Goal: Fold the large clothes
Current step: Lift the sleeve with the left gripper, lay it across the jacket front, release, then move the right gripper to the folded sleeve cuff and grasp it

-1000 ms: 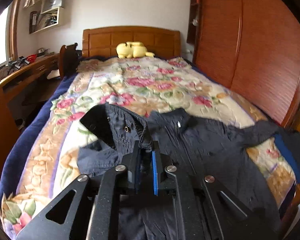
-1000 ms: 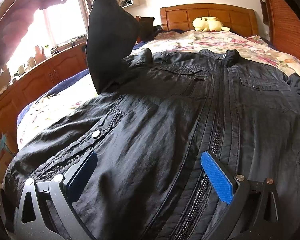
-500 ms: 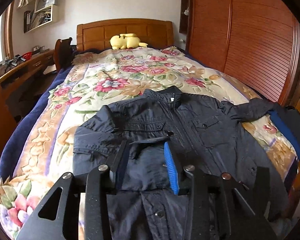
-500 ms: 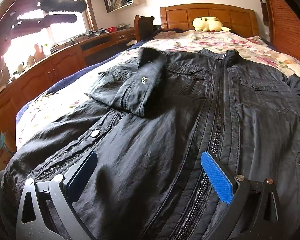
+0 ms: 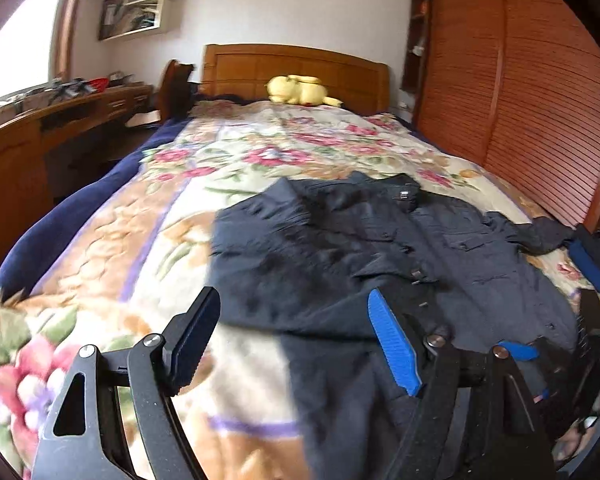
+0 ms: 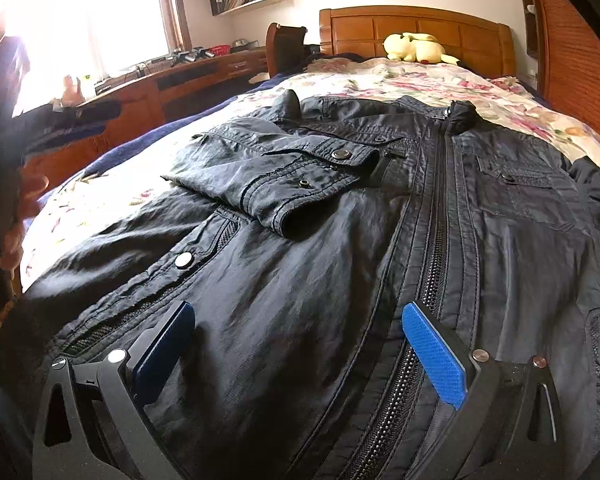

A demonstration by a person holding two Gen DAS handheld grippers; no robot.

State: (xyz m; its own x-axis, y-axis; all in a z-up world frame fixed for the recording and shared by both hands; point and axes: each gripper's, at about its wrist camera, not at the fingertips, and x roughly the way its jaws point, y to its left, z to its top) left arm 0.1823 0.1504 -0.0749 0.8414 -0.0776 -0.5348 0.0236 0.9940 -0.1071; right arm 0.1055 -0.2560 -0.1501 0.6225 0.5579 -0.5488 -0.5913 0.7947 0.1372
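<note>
A dark navy jacket (image 5: 380,248) lies face up on the flowered bedspread (image 5: 148,240), zipper closed. Its left sleeve (image 6: 284,176) is folded across the chest, cuff near the zipper (image 6: 432,248). My left gripper (image 5: 296,332) is open and empty, above the jacket's left side and lower edge. My right gripper (image 6: 296,348) is open and empty, low over the jacket's hem, left of the zipper. The other sleeve (image 5: 540,232) stretches out to the right.
A yellow plush toy (image 5: 300,90) lies by the wooden headboard (image 5: 292,68). A wooden desk (image 5: 60,120) with clutter runs along the left wall. A slatted wooden wardrobe (image 5: 520,100) stands close on the right. A chair (image 6: 286,48) stands by the bed's far left.
My left gripper let go of the sleeve, which now lies folded across the chest. It opened wide and pulled back toward the left. My right gripper has stayed in place, open.
</note>
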